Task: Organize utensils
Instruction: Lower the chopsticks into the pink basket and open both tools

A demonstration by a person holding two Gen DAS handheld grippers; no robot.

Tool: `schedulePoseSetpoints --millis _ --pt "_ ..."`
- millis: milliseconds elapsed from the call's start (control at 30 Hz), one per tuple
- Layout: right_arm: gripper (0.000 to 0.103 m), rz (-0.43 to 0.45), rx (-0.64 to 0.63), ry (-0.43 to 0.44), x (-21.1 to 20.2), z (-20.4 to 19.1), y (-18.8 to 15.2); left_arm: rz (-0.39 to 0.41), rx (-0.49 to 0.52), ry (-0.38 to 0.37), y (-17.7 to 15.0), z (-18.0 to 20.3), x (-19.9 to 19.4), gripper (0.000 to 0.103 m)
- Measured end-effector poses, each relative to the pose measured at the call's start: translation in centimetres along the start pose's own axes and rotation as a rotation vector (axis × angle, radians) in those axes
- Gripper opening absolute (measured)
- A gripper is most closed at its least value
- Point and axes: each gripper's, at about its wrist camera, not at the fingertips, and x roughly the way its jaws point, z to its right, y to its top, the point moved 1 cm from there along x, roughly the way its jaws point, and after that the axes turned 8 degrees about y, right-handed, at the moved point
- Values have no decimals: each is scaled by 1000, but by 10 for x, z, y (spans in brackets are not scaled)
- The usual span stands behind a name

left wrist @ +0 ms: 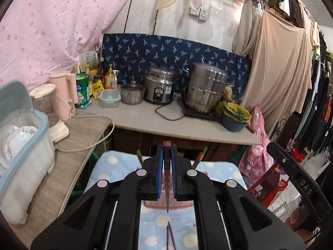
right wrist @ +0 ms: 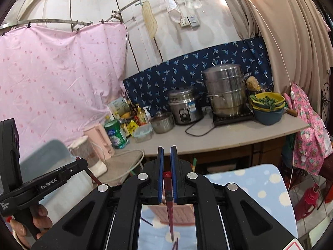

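You are carrying one chopstick in each claw — the left claw [left wrist: 167,154] is gripping a purplish chopstick [left wrist: 167,179], the right claw [right wrist: 167,156] a red chopstick [right wrist: 168,189], both lifted above the blue-clothed worktop [left wrist: 116,162]. The pink holder [right wrist: 181,213] is sitting just below, so next you likely need to be steering each tip down into it.

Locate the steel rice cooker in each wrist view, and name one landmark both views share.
Left wrist view: the rice cooker stands on the counter, just left of centre, above the left gripper.
Right wrist view: it sits right of centre, above the right gripper.
Shared landmark: the tall steel steamer pot, immediately right of it.
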Motion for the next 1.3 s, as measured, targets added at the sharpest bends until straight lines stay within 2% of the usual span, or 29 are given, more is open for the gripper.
schedulePoseSetpoints --millis 200,433,900,1000,1167,1300 --pt "7 58 -9 1 21 -3 36 47 4 8 28 7 15 7" --pt "7 78 -1 -7 50 5 49 46 4 29 35 7 42 7" --pt "7 -37 12 -32 113 29 10 -46 5 47 8 2 93 7" --pt "7 -33 22 -19 114 30 14 -47 3 47 8 0 96 7" --pt "7 20 5 18 101 18 39 -43 -3 50 11 -3 99 7" --pt "7 59 -15 15 100 12 55 -52 -7 51 10 -4 104 7"
